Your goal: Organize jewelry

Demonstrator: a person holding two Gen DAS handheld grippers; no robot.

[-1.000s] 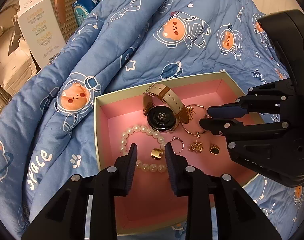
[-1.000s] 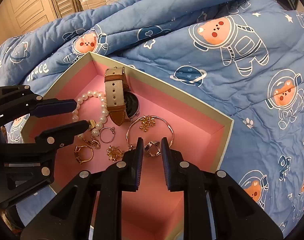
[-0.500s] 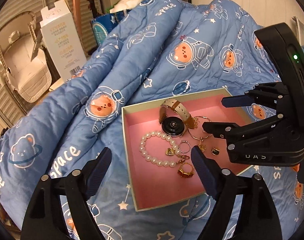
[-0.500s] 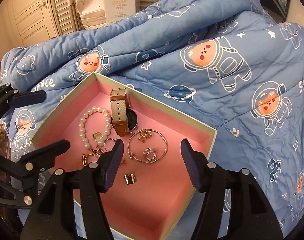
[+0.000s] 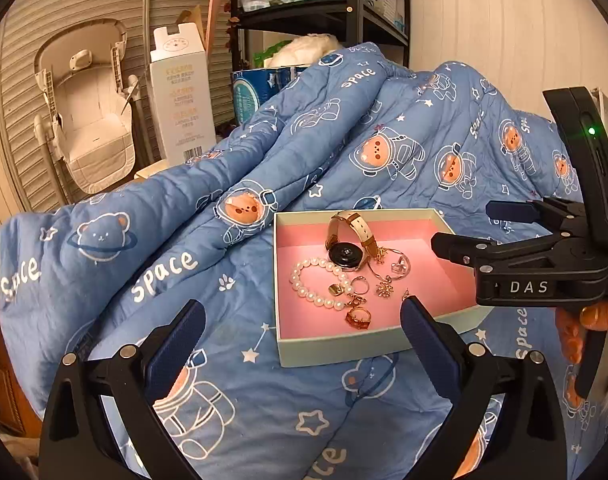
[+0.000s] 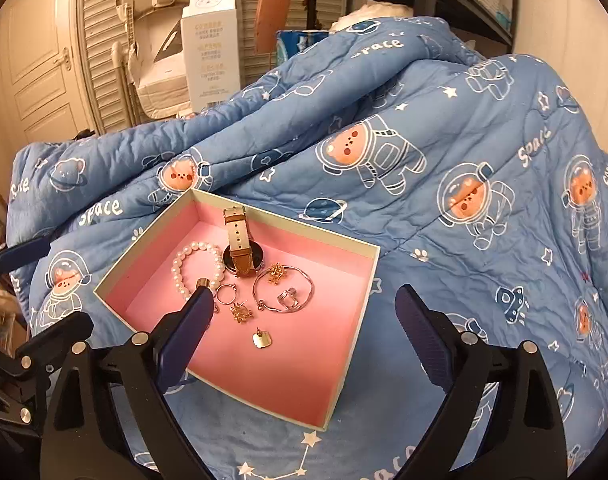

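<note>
Inside the pink-lined box (image 6: 355,300) on the bed quilt (image 6: 463,140) lie the watch (image 6: 240,248), pearl bracelet (image 6: 184,268) and earrings, ahead of both hand-held grippers, left (image 5: 302,334) and right (image 6: 304,320), each empty, jaws opening; the right sits nearer.

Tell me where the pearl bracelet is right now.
The pearl bracelet lies flat in the pink-lined box, in its left half in the left wrist view, just left of the watch and touching nothing but small gold pieces.
</note>
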